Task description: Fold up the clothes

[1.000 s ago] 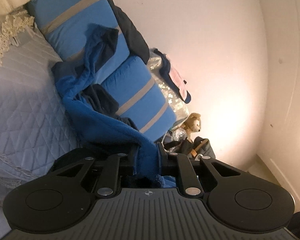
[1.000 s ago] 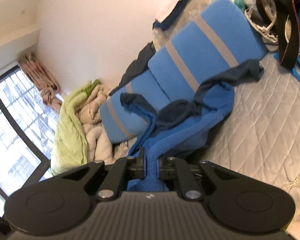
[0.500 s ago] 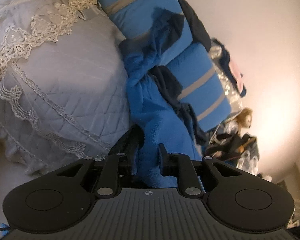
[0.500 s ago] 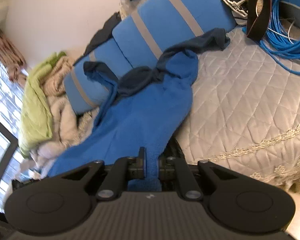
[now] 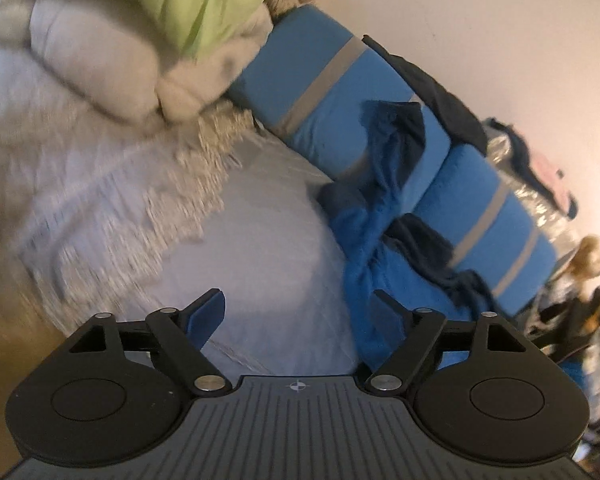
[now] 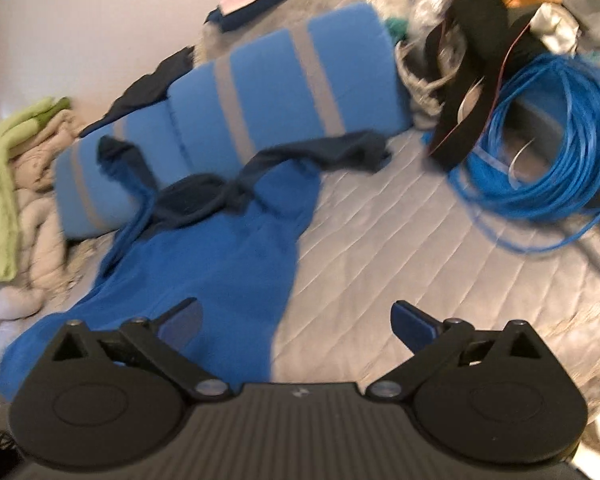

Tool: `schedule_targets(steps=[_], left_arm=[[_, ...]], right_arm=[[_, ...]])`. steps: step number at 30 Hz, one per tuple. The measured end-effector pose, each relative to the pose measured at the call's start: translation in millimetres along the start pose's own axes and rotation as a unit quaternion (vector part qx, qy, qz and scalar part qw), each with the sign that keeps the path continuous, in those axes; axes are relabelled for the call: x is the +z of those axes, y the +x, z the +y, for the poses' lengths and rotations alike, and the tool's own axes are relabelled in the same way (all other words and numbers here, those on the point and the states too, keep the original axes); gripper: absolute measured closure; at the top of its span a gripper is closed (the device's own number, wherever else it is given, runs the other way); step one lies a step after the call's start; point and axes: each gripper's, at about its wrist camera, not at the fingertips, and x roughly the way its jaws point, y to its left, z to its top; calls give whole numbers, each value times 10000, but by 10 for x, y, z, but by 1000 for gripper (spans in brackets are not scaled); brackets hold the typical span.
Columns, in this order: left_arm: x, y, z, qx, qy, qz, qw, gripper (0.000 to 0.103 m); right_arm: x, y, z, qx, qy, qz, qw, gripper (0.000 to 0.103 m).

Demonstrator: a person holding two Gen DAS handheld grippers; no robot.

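Lying released on the quilted bed [image 6: 400,240], the blue fleece garment [image 6: 220,264] trails onto a striped blue cushion [image 6: 284,80]. Left claw [image 5: 300,312] is opening with nothing between its jaws; right claw [image 6: 296,322] likewise, wide apart, its left finger over the fleece edge.

Left gripper [image 5: 298,312]: angled downward, jaws spread wide and opening, nothing clamped between the blue-padded fingertips [image 5: 206,314]. Right gripper [image 6: 296,322]: angled downward, jaws at full spread and opening, nothing gripped; fingertips [image 6: 414,326] well apart.
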Motion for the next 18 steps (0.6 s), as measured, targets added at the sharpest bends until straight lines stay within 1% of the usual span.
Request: schedule_targets(steps=[2, 4, 7, 10, 14, 18], left_arm=[[125, -55, -89, 133, 268, -83, 9995, 24], [239, -114, -186, 192, 477, -149, 9986, 24], [421, -220, -273, 141, 565, -239, 9980, 24], [577, -336, -386, 37, 695, -294, 9971, 23], [731, -484, -629, 1, 1044, -440, 9936, 23], [902, -628, -874, -167, 1282, -493, 9904, 23]], right_arm=[[114, -27, 9, -138, -168, -105, 9997, 0], [232, -64, 51, -254, -404, -230, 9986, 0], [414, -160, 98, -460, -678, -490, 9954, 0], [595, -265, 104, -636, -692, -732, 9929, 0], [824, -422, 72, -634, -542, -1042, 9911, 0], [1022, -564, 75, -518, -534, -1250, 9894, 0]])
